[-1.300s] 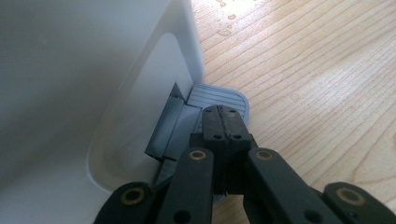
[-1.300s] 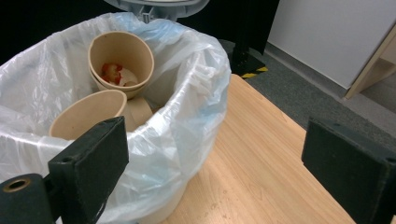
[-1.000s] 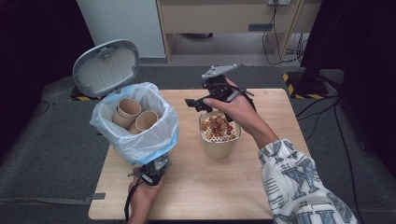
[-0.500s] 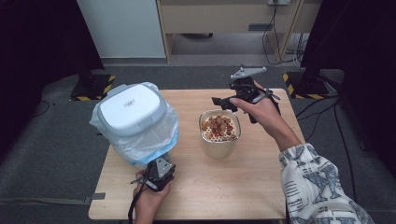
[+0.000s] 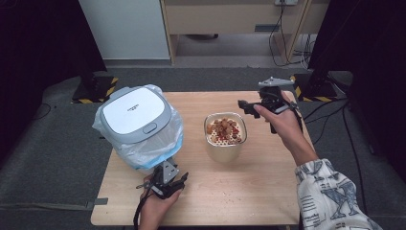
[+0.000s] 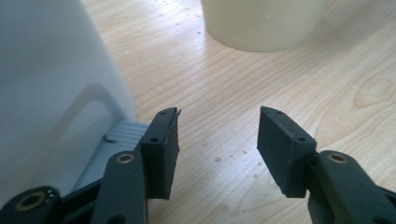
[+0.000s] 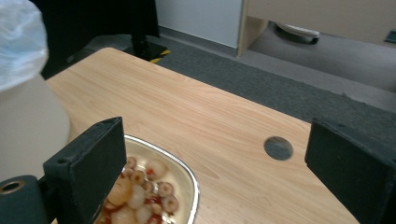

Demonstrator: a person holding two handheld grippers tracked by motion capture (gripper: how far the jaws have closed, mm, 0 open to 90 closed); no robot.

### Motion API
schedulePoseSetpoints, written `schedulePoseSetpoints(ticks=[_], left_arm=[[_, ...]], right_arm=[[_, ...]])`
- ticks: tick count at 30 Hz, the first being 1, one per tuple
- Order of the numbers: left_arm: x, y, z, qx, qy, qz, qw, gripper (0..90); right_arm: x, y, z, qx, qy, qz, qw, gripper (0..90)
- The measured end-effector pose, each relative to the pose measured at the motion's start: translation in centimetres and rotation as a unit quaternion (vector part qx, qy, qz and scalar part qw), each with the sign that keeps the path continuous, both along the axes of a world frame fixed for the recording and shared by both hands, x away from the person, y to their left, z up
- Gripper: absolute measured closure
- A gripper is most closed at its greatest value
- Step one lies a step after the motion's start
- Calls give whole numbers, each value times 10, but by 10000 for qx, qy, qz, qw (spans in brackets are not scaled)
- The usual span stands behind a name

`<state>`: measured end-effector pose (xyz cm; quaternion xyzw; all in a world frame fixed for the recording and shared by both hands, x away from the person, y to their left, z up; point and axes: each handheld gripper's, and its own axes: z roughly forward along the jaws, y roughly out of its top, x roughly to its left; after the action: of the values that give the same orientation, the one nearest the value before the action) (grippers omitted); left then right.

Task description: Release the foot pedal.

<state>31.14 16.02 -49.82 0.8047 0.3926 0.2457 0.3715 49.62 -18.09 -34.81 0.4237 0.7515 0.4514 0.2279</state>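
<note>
Now the bin sits lidded at the counter's left, the left claw just beside its base, jaws just opened, empty. Right claw gapes empty above the cup; a careless swing could tip it.

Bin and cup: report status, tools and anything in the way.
Left tool open at the bin's pedal, jaws just opening, nothing between. Right tool open, empty, above the table behind the cup. Bin lid shut. Nothing in the way.
</note>
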Motion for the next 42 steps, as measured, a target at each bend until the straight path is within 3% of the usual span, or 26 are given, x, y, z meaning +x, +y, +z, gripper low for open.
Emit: schedulePoseSetpoints(ticks=[4,11,21,24,26,27,30,31,34,36,38,40,42], left_arm=[[0,-1,-1,-75,51,-43,10000,407],[4,1,-3,-92,151,-124,9998,315],[4,4,0,-213,143,-164,9995,266],[3,4,1,-161,146,-186,9996,254],[3,4,1,-147,141,-177,9996,252],[3,4,1,-153,130,-160,9997,251],[3,3,0,-116,143,-190,9996,249],[3,2,0,-99,148,-195,9997,249],[3,2,0,-96,136,-205,9997,248],[3,2,0,-108,124,-199,9997,247],[3,3,0,-112,127,-193,9997,246],[3,3,0,-109,121,-195,9997,245],[3,3,0,-98,121,-196,9997,245]], right_arm=[[-2,-10,-9,-126,-13,-152,9998,59],[-6,-30,-25,-126,64,-331,9994,55],[-32,-53,-61,-218,148,-629,9977,55],[-45,-59,-80,-221,268,-785,9963,56],[-47,-61,-83,-217,276,-824,9960,56],[-52,-63,-94,-182,343,-938,9948,55],[-54,-66,-106,-241,410,-1024,9936,56],[-55,-68,-117,-217,552,-1057,9926,53],[-54,-69,-128,-245,621,-1112,9916,54],[-53,-69,-143,-297,799,-1153,9897,54],[-51,-68,-149,-287,907,-1163,9886,52],[-49,-66,-155,-437,1100,-1190,9858,50],[-49,-64,-158,-493,1155,-1198,9848,50]])
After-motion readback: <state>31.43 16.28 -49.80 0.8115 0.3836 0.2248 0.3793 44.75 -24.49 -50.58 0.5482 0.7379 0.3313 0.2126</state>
